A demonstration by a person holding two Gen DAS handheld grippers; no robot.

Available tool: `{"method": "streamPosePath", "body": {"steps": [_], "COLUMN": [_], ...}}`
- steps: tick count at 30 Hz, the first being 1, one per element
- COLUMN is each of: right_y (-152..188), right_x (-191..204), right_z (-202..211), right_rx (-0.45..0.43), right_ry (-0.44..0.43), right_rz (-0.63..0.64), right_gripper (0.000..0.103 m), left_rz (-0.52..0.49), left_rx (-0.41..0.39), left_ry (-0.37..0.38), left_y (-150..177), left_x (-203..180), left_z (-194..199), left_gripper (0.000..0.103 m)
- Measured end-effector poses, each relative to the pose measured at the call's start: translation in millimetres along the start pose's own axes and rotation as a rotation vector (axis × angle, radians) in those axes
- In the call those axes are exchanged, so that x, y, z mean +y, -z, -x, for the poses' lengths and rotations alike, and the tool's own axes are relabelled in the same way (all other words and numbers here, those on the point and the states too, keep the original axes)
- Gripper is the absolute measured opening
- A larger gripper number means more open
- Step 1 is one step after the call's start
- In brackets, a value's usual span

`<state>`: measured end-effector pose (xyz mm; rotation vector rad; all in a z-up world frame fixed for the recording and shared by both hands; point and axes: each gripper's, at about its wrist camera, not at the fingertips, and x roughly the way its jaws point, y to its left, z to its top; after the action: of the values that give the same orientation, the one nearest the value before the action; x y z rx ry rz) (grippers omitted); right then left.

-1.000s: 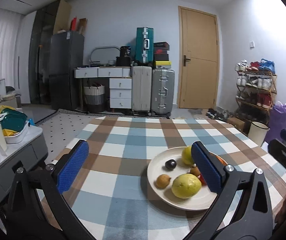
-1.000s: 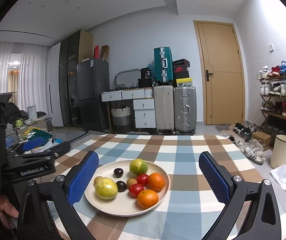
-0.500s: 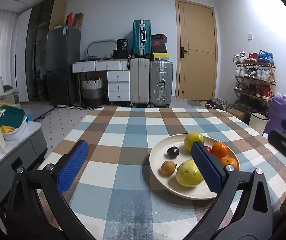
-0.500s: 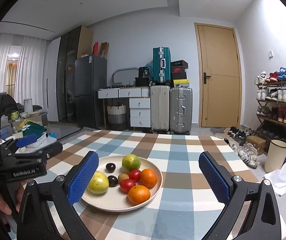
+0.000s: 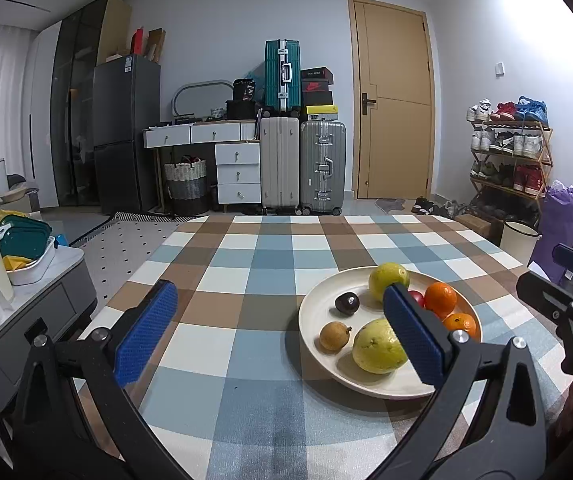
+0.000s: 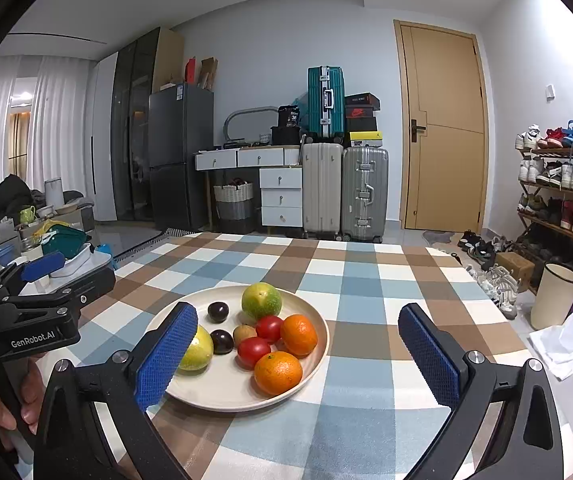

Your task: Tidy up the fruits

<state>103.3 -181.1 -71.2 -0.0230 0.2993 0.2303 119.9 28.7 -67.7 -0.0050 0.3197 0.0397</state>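
Cream plate (image 6: 318, 344) of fruit sits on the checked worktop (image 6: 366, 280), around 11 o'clock from the right tool (image 6: 298, 352). Both tools gape wide, holding nothing. Left tool (image 5: 278, 332) has it off at 2 o'clock, so the right looks nearer to me.

Black frames, silver screws, blue ribbed fingers (image 6: 164, 354), white "GenRobot.AI" lettering
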Motion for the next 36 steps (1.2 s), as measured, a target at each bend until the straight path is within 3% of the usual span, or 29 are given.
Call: {"method": "streamPosePath", "body": {"steps": [36], "right_y": [2.2], "right_x": [6.9], "right_z": [-3.0], "right_rx": [0.004], "right_ry": [-0.020], "right_rz": [0.004], "right_gripper": [0.103], "left_rz": [0.001], "left_rx": [0.003], "left_ry": [-0.017], "left_y": [0.2], "left_x": [3.3], "left_z": [0.1], "left_gripper": [0.103]}}
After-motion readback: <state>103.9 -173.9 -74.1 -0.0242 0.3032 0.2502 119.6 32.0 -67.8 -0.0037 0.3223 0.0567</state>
